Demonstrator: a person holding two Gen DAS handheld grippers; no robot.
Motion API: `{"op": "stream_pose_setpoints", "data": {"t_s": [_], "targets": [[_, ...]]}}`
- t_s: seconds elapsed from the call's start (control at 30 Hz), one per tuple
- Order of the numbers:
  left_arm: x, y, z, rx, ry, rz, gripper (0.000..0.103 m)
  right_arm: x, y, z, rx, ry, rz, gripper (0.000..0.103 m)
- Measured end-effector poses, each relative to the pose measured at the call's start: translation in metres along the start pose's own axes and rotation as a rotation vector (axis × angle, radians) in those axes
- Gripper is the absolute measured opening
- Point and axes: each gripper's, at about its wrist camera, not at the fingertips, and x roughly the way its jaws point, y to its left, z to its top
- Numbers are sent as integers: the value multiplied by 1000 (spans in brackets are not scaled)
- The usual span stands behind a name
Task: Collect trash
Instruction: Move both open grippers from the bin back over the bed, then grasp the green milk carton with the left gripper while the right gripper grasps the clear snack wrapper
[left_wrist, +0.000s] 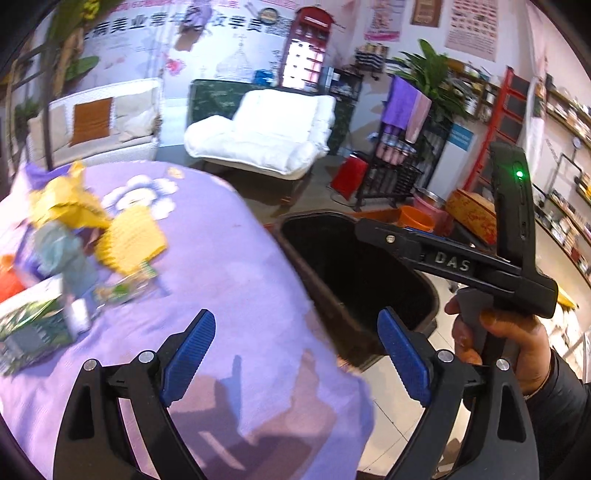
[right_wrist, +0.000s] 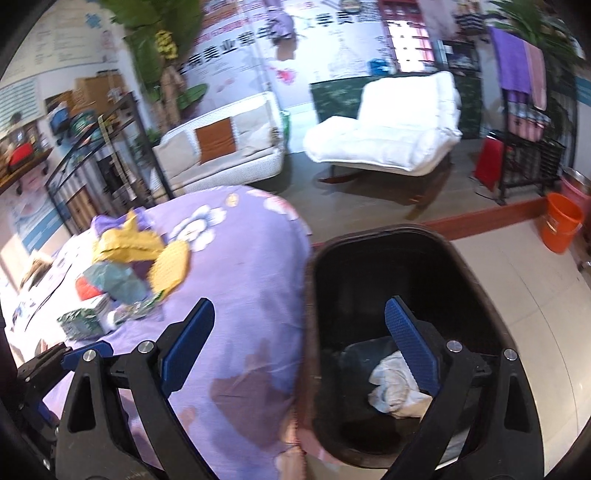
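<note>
A heap of trash lies on the purple flowered tablecloth: crumpled yellow paper, a yellow dotted sheet, teal paper and a green packet. My left gripper is open and holds nothing, over the table's near right corner, well right of the heap. A black bin stands against the table's right side with a crumpled white paper at its bottom. My right gripper is open and holds nothing, straddling the table edge and the bin. The heap shows blurred to its left.
A hand grips the right tool's handle beside the bin. Beyond the table stand a white armchair, a cream sofa and a black rack. An orange bucket sits on the tiled floor right of the bin.
</note>
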Motion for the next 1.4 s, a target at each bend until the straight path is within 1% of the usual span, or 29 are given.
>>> {"op": "stream_pose_setpoints", "data": {"t_s": [0.23, 0.33, 0.43, 0.57, 0.67, 0.73, 0.87, 0.9, 0.97, 1.0, 1.07, 1.13, 1.17, 1.23, 1.3, 1.37, 1.4], "targets": [[-33, 31, -16, -53, -46, 132, 89, 8, 37, 1, -65, 12, 92, 92], [-46, 46, -24, -86, -54, 181, 89, 14, 59, 0, -105, 30, 149, 92], [-60, 69, -36, -118, -51, 237, 89, 19, 84, 0, -161, 53, 224, 92], [-76, 96, -48, -174, -55, 287, 89, 31, 128, -3, -272, 110, 364, 92], [-86, 108, -53, -187, -55, 333, 89, 38, 164, -8, -389, 153, 460, 92], [-91, 116, -57, -197, -53, 349, 89, 43, 188, -10, -472, 166, 490, 92], [-99, 130, -64, -230, -58, 364, 89, 56, 215, -14, -567, 188, 465, 92], [-101, 132, -65, -230, -58, 366, 89, 61, 217, -14, -577, 193, 442, 92], [-102, 135, -65, -217, -52, 375, 89, 75, 219, -16, -604, 216, 364, 91], [-103, 137, -65, -207, -49, 380, 89, 80, 217, -16, -618, 226, 332, 87], [-105, 143, -59, -182, -47, 382, 89, 94, 216, -18, -644, 255, 317, 82], [-104, 147, -50, -149, -35, 370, 89, 104, 216, -22, -680, 288, 299, 80], [-103, 151, -44, -127, -21, 366, 89, 107, 216, -25, -705, 302, 287, 76], [-99, 156, -31, -71, 7, 381, 89, 113, 218, -30, -759, 313, 265, 73], [-93, 160, -18, 6, 36, 384, 89, 118, 221, -34, -803, 311, 240, 65], [-85, 164, -4, 76, 82, 354, 89, 123, 223, -37, -838, 312, 229, 60], [-78, 166, 3, 110, 118, 328, 89, 124, 224, -37, -851, 310, 230, 56]]}}
